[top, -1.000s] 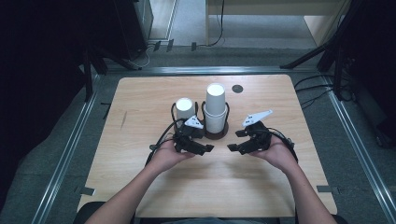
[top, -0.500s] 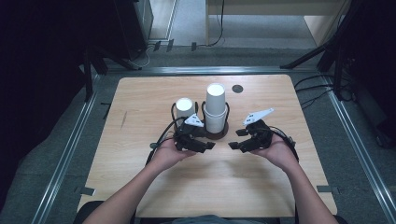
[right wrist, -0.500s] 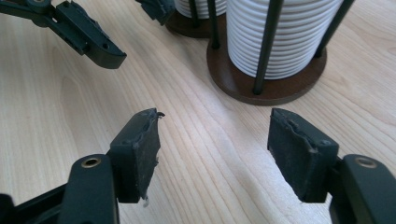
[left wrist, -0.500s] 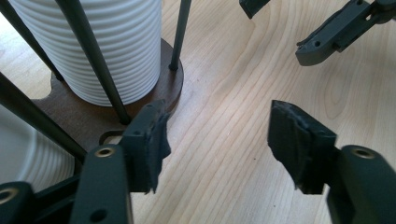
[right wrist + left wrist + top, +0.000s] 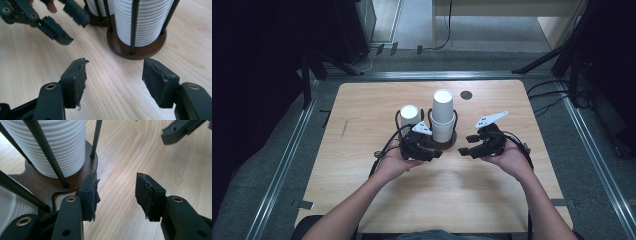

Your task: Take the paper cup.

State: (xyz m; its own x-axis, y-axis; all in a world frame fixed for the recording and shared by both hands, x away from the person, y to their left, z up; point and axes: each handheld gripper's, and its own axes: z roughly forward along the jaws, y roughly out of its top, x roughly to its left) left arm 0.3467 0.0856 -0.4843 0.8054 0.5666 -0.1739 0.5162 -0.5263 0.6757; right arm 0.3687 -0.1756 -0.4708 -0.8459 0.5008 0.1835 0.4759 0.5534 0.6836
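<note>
Cups (image 5: 442, 117) mid-worktop: we are lining up on the rack (image 5: 453, 142).
Left gripper (image 5: 435, 153) and right gripper (image 5: 463, 150) are empty, jaws apart though just narrowing; we are avoiding the rods (image 5: 47, 155).

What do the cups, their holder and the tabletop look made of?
Cups: likely paper, matte white, finely ribbed walls. Holder: brown base with a cut edge, probably wood board, plus thin dark rods, perhaps metal. Tabletop: pale wood grain, smooth; could be laminate.
</note>
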